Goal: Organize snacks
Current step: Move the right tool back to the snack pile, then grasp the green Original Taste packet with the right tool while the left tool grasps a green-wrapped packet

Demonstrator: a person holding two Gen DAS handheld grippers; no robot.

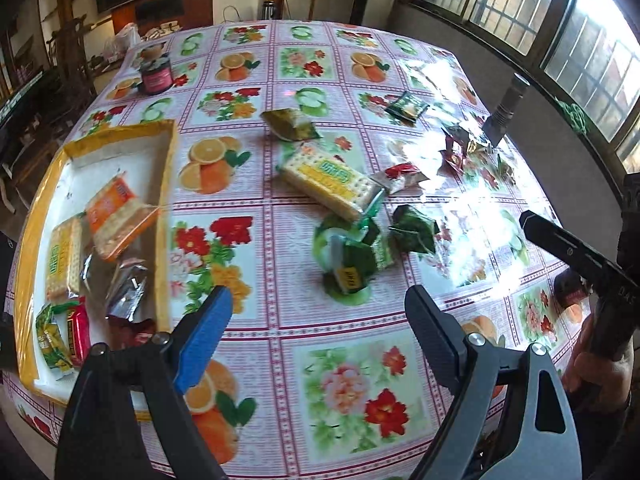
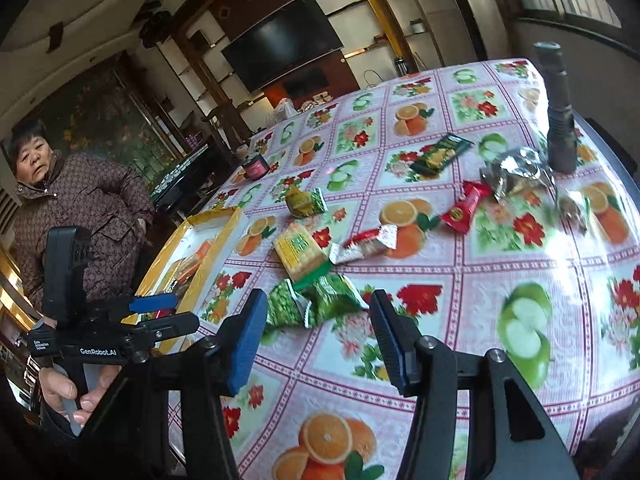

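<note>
Jaws of both grippers stand apart and grip nothing: left gripper (image 1: pixel 318 312), right gripper (image 2: pixel 318 328), each with ribbed blue pads. Glossy oilcloth table (image 1: pixel 360 380), printed with fruit and flowers. Shallow rectangular yellow-rimmed tray (image 1: pixel 166 184) at its left edge, holding several wrapped snacks. Cellophane cracker pack (image 1: pixel 332 182) lies mid-table; crinkled green packets (image 2: pixel 316 304) just ahead of the right gripper; small red foil bar (image 2: pixel 466 206) farther right.
</note>
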